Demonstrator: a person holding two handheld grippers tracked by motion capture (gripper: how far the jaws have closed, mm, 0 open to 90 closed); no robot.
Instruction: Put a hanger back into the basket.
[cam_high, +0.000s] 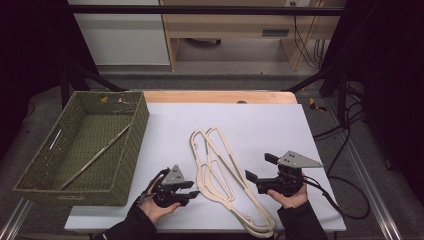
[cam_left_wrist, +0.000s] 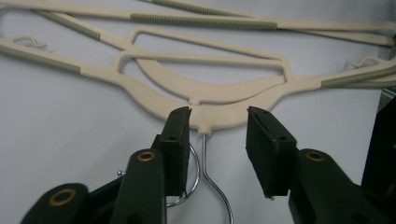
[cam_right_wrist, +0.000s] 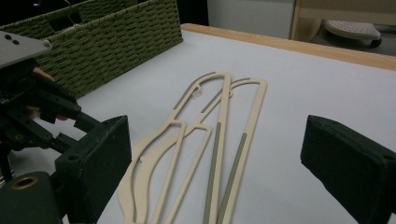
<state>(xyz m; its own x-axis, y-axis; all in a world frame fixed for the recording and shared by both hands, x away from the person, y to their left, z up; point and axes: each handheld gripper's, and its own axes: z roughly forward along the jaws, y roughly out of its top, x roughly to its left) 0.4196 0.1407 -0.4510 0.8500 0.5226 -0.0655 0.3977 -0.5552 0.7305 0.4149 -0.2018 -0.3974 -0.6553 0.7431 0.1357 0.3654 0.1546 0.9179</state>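
2 cream hangers (cam_high: 220, 172) lie stacked on a white table (cam_high: 280, 125) in the high view, running between the 2 tongs held by a person whose hands enter from the bottom edge. The left gripper (cam_high: 192, 189) sits at the hangers' near-left side, jaws pointing right toward them and parted. The right gripper (cam_high: 258, 169) sits just right of the hangers, jaws spread wide and empty, pointing left. A green woven basket (cam_high: 35, 170) stands well to the left of the left gripper, with a thin rod (cam_high: 95, 156) lying inside it.

In the left gripper view, the left gripper (cam_left_wrist: 218, 122) is released, its 2 black jaws standing either side of the nearest hanger's (cam_left_wrist: 224, 114) neck without closing on it. The metal hook (cam_left_wrist: 215, 186) curves down between the jaws toward the camera. The second hanger lies just beyond the first.

In the right gripper view, the right gripper (cam_right_wrist: 212, 154) is wide open, holding nothing, with the hangers (cam_right_wrist: 219, 140) stretching away on the table (cam_right_wrist: 317, 79) between and ahead of its jaws. The left gripper (cam_right_wrist: 28, 107) shows at the far left, and the basket (cam_right_wrist: 121, 42) stands beyond it.
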